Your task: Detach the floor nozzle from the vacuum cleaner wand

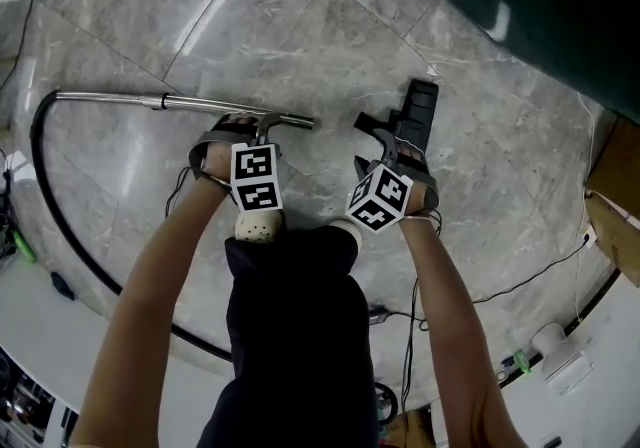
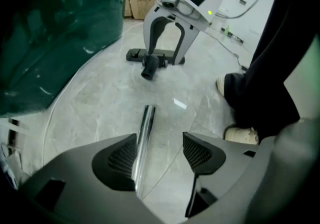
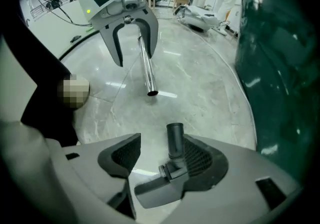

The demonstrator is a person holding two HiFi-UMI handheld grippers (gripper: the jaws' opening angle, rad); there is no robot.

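Left tool and right tool are both hanging released, jaws wide. Wand is lying on the floor; floor nozzle is sitting apart at 3 o'clock of its tip. Detaching looks done; next, lift clear.

Floor inventory: wand lying at left, floor nozzle at right, facing ends apart with a gap between; hose curving from the wand's far end toward the person; left gripper over wand's end, right gripper over nozzle's neck.
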